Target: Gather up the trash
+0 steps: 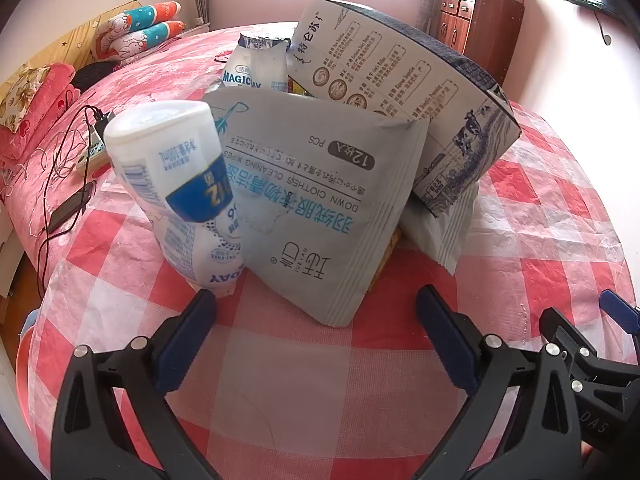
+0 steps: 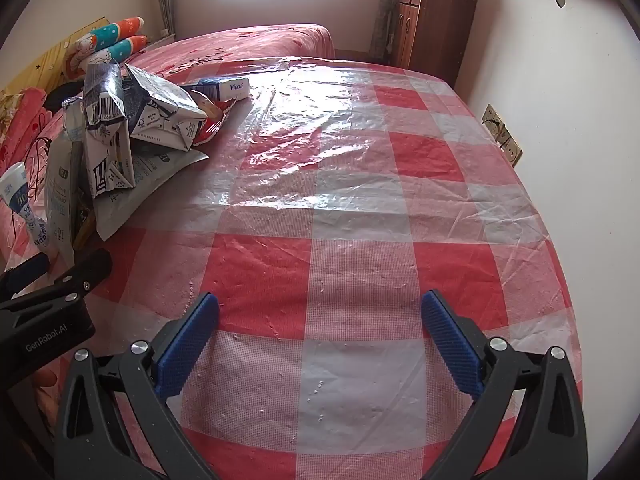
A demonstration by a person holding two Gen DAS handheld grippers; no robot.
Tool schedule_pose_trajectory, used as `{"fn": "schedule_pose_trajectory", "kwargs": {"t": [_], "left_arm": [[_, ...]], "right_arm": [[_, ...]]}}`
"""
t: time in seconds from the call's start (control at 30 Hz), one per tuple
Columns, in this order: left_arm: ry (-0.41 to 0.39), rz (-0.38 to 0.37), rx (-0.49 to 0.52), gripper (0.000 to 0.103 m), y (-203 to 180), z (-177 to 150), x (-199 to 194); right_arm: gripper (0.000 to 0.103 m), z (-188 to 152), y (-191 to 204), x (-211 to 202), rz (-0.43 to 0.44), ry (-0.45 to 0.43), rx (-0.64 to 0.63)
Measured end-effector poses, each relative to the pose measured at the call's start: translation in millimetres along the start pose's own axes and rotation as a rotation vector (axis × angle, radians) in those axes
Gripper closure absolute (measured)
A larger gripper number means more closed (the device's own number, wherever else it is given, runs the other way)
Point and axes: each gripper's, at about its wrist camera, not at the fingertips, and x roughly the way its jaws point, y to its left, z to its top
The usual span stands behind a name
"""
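1. The left wrist view sits close to the trash heap on the table point(image 1: 540, 208), which wears a red and white checked plastic cover. Nearest is a grey wipes pouch point(image 1: 316, 200) propped on edge, with a white yogurt bottle point(image 1: 176, 184) leaning against its left side.
2. Behind them this view shows a flattened milk carton point(image 1: 420, 92) and a white "Magic" pouch point(image 1: 256, 68), both too close to see whole.
3. The left tool point(image 1: 316, 308) hangs just short of the wipes pouch, its blue pads spread wide with nothing between them.
4. The right wrist view shows what the left cannot: most of the table is bare cover, and the heap is confined to its far left part.
5. Only here do a blue Vinda tissue box point(image 2: 224, 89) and what may be a red snack wrapper point(image 2: 210, 128) appear beyond the crumpled cartons point(image 2: 120, 120).
6. The right tool point(image 2: 320, 308) is spread wide over bare cover, well apart from the heap, gripping nothing.
7. The bed point(image 2: 276, 38) lies beyond the table.
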Motion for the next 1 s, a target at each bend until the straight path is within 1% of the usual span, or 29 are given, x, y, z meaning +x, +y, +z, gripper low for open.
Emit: {"fn": "schedule_pose_trajectory", "kwargs": {"t": [0.4,0.47,0.6,0.67,0.77,0.83,0.9,1.0], "left_arm": [[0.002,0.004,-0.012,0.004,0,-1,-1],[0.001,-0.003,0.000,0.004,-3,-3,-3],[0.002,-0.031,0.032,0.004,-14,-18,-14],[0.004,-0.042,0.048,0.004,-16,-25,-19],[0.016,-0.059,0.074,0.004,-19,-34,-26],[0.034,-0.077,0.088,0.004,-18,-41,-33],[0.046,-0.086,0.084,0.004,-14,-46,-41],[0.045,-0.112,0.067,0.004,-2,-54,-56]], "right_arm": [[0.004,-1,0,-1,-0.002,-0.002,-0.001],[0.004,-1,-1,-1,-0.001,-0.002,-0.001],[0.004,-7,1,-6,0.008,-0.003,-0.010],[0.004,-16,-1,-17,0.015,-0.012,0.002],[0.004,-26,-7,-32,0.025,-0.061,0.030],[0.004,-33,-8,-45,0.012,-0.094,0.037],[0.004,-39,-10,-58,0.019,-0.135,0.048],[0.004,-45,-11,-81,0.001,-0.193,0.053]]}}
